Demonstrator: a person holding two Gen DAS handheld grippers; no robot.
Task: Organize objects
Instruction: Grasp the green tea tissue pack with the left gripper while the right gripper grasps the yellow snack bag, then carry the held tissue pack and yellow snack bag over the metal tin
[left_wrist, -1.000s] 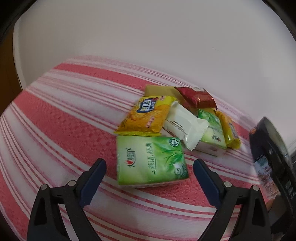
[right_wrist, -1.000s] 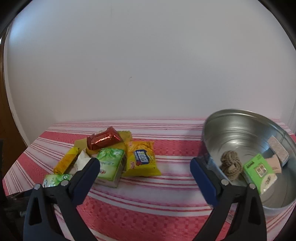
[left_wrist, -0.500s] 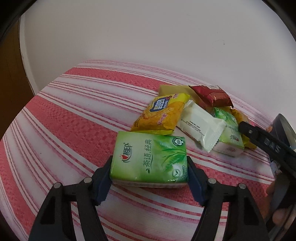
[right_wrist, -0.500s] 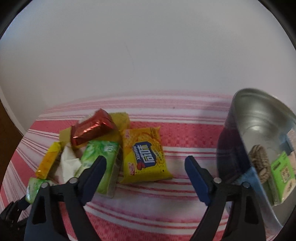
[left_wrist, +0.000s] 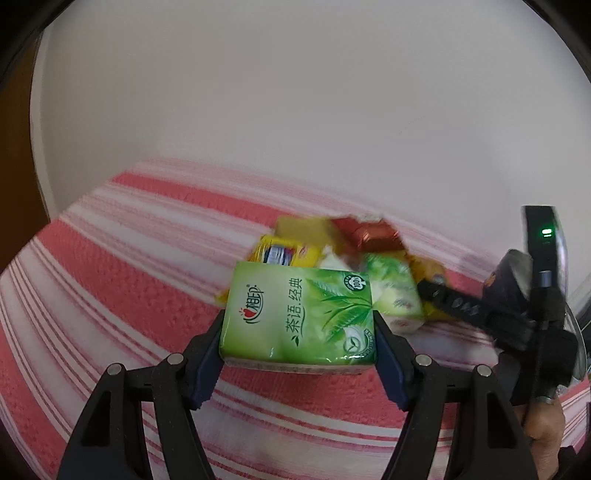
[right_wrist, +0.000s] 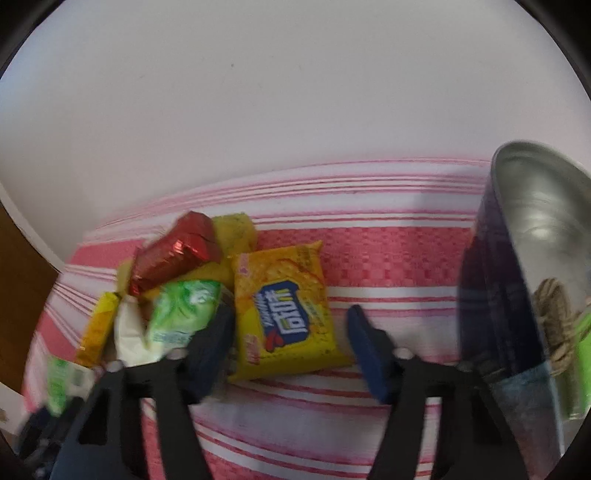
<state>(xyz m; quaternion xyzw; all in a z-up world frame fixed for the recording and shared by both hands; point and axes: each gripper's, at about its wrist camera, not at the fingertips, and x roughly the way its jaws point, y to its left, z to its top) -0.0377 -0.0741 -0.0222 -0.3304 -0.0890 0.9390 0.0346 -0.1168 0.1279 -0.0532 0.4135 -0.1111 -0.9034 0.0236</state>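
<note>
My left gripper (left_wrist: 299, 334) is shut on a green tissue pack (left_wrist: 299, 314), its blue pads pressing both short sides and holding it just above the striped cloth. My right gripper (right_wrist: 288, 347) hangs low over a yellow cracker packet (right_wrist: 284, 306) that lies flat between its fingers. Its jaws are closing; the left finger is at the packet's edge and the right finger stands just beside it. The right gripper (left_wrist: 458, 302) also shows at the right of the left wrist view, with a person's hand (left_wrist: 543, 439) behind it.
A pile sits left of the yellow packet: a red foil packet (right_wrist: 173, 251), a small green pack (right_wrist: 184, 306), a white packet (right_wrist: 129, 332) and a yellow bar (right_wrist: 98, 325). A metal tub (right_wrist: 517, 206) at the right holds a rope knot (right_wrist: 554, 306). The red-and-white striped cloth (right_wrist: 388, 258) ends at a white wall.
The left gripper closed on the green tissue pack and raised it off the cloth. The right gripper swung left and down over the yellow packet, its jaws narrowing.
</note>
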